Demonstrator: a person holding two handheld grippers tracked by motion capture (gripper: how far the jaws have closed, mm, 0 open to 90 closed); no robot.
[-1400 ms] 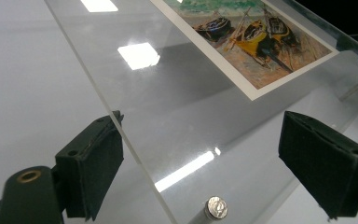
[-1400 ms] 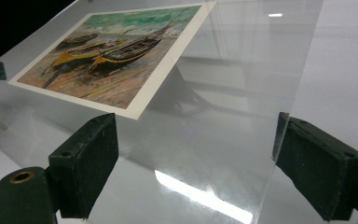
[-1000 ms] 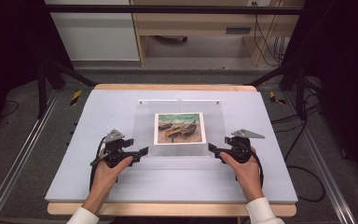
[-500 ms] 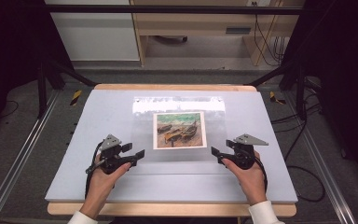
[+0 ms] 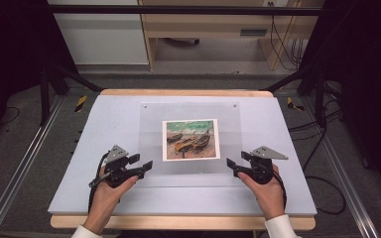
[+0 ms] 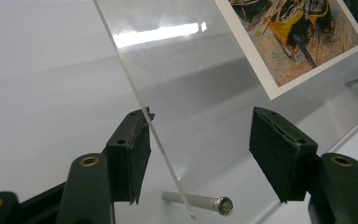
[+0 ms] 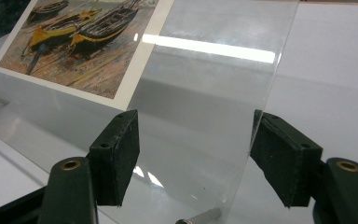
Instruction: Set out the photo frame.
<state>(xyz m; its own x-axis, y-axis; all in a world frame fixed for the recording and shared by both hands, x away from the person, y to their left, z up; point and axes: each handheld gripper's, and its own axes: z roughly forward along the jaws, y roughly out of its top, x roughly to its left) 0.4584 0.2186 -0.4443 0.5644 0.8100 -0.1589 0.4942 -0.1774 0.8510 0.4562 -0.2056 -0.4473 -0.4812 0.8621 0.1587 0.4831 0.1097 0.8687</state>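
Observation:
A clear acrylic sheet (image 5: 228, 129) lies over a picture of boats (image 5: 191, 140) in the middle of the pale blue table mat (image 5: 109, 124). My left gripper (image 5: 141, 162) is at the sheet's near left corner, my right gripper (image 5: 237, 161) at its near right corner. In the left gripper view the sheet's edge (image 6: 135, 107) runs between the jaws of the left gripper (image 6: 203, 135) and touches one pad; the other pad stands apart. The right gripper view shows the same at the right gripper (image 7: 193, 140), with the sheet (image 7: 205, 93) between its jaws. Both pairs of jaws have just been closing. A small metal pin (image 6: 198, 204) lies under the corner.
The mat rests on a wooden board (image 5: 178, 223) whose edge shows at the front. Metal rails (image 5: 20, 168) run along the floor on both sides, with cables (image 5: 322, 193) at the right. A desk (image 5: 203, 29) stands behind the table.
Both hands have drawn a little toward the table's front edge. The jaws of both grippers stand narrower. Glare shifted across the clear sheet, which now reaches nearer the front.

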